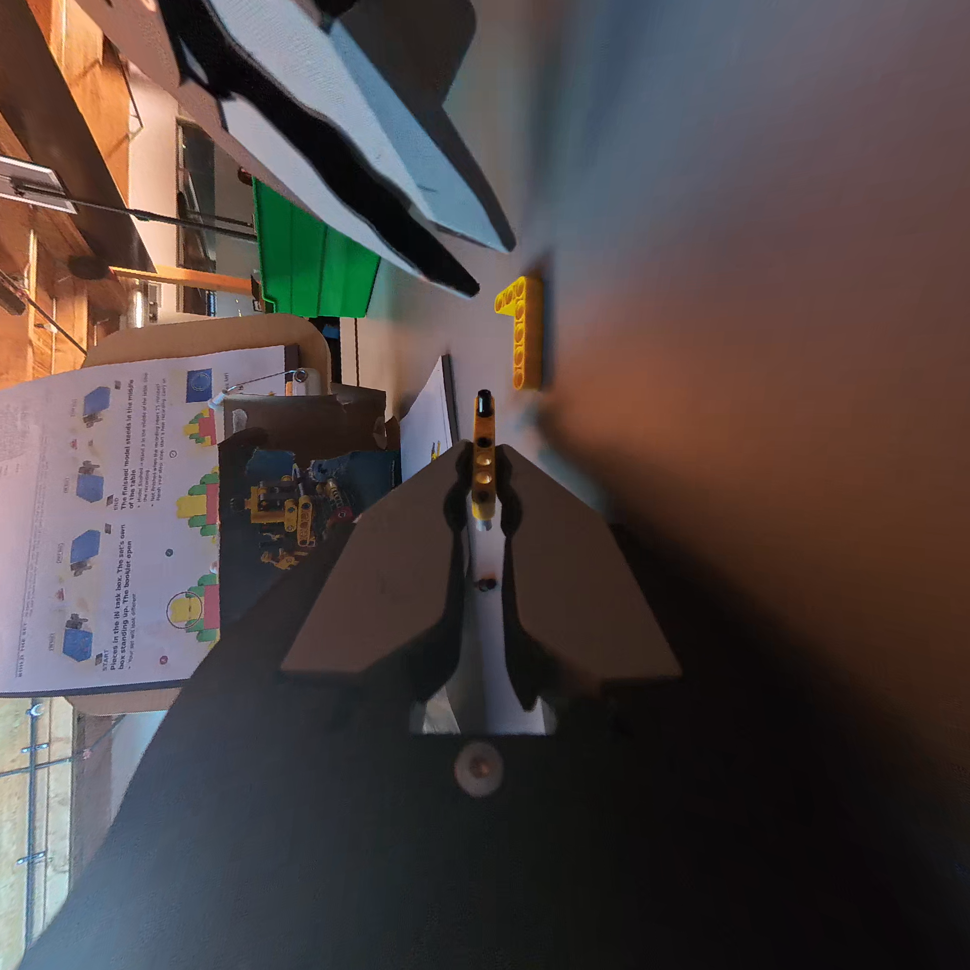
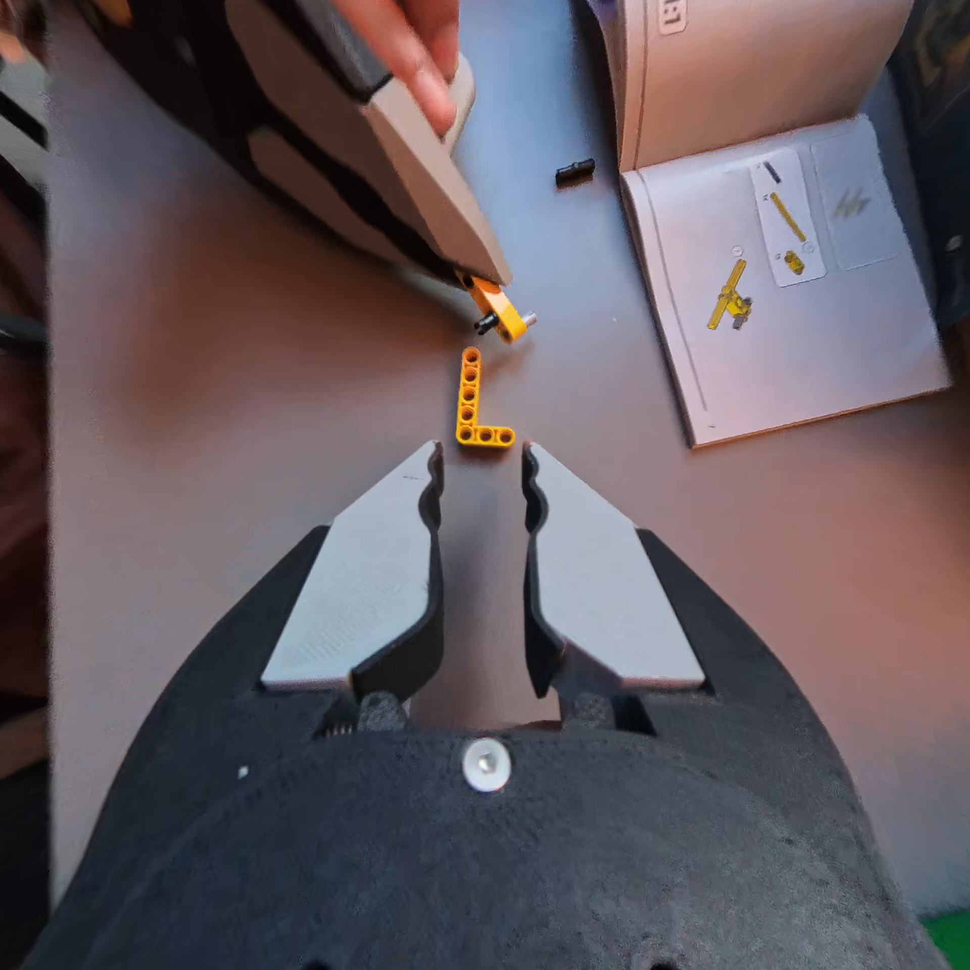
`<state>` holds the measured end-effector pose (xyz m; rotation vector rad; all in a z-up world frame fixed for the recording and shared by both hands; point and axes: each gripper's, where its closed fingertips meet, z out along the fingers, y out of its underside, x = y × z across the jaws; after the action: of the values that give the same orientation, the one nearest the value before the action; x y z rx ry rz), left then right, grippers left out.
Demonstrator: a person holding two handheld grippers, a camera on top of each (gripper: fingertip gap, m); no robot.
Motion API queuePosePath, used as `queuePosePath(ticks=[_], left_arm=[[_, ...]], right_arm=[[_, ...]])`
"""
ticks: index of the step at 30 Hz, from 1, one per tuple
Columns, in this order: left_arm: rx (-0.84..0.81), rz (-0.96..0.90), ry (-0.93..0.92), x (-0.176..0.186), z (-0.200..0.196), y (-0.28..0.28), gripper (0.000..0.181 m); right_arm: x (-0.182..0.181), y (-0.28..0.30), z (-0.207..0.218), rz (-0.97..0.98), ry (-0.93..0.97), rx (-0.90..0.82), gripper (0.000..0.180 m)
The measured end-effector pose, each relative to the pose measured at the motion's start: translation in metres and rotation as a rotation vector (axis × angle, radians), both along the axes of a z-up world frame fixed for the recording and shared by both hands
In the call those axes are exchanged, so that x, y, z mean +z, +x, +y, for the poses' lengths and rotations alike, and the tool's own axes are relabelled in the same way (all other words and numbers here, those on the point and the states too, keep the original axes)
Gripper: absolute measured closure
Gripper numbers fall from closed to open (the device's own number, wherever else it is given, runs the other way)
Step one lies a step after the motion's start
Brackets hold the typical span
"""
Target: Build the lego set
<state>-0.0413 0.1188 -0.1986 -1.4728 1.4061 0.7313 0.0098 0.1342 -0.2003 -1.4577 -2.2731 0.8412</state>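
Observation:
My left gripper (image 1: 483,452) is shut on a yellow beam (image 1: 483,462) with a black pin through its free end. It holds the beam just above the table, near a yellow L-shaped beam (image 1: 522,336) that lies flat. In the right wrist view the left gripper (image 2: 485,286) comes in from the upper left with the held beam (image 2: 501,309). My right gripper (image 2: 482,451) is open and empty, its tips just short of the foot of the L-shaped beam (image 2: 472,404). A loose black pin (image 2: 575,172) lies farther off.
The open instruction booklet (image 2: 787,294) lies at the right with a cardboard box (image 2: 745,68) behind it. In the left wrist view a task sheet (image 1: 94,525), the set's box (image 1: 304,493) and a green bin (image 1: 309,262) stand beyond. A person's hand (image 2: 420,52) holds the left gripper. My hands' fingertips stand some 6 cm from each other.

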Motion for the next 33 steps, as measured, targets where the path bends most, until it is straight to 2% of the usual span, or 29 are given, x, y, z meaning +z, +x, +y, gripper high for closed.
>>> queuePosePath(ticks=[2, 6, 11, 17, 21, 24, 26, 27, 33], left_arm=[[0.004, -0.003, -0.002, 0.000, 0.000, -0.001, 0.175], [0.009, -0.016, -0.003, 0.002, 0.001, -0.003, 0.175], [0.025, -0.035, 0.003, 0.005, 0.002, -0.008, 0.175], [0.015, -0.053, -0.010, 0.005, 0.001, -0.005, 0.175], [0.010, -0.057, -0.018, 0.003, 0.001, -0.003, 0.175], [0.020, -0.058, -0.013, 0.004, 0.003, -0.005, 0.175], [0.026, -0.063, -0.007, 0.005, 0.003, -0.007, 0.175], [0.028, -0.068, -0.008, 0.005, 0.004, -0.007, 0.175], [0.008, -0.126, -0.020, 0.008, 0.003, -0.002, 0.175]], right_arm=[[-0.002, -0.002, -0.002, 0.017, 0.015, 0.041, 0.151], [-0.008, -0.007, -0.016, 0.005, -0.095, 0.075, 0.133], [-0.008, 0.014, -0.026, -0.033, -0.170, 0.106, 0.152], [-0.006, 0.036, -0.034, -0.020, -0.194, 0.093, 0.152], [-0.005, 0.019, -0.019, 0.034, -0.122, -0.014, 0.151], [-0.010, 0.011, -0.021, 0.064, -0.025, 0.002, 0.152], [-0.012, 0.007, -0.025, 0.108, 0.043, 0.031, 0.160], [-0.012, 0.006, -0.026, 0.128, 0.067, 0.042, 0.173], [-0.005, -0.009, -0.022, 0.243, 0.128, 0.018, 0.175]])
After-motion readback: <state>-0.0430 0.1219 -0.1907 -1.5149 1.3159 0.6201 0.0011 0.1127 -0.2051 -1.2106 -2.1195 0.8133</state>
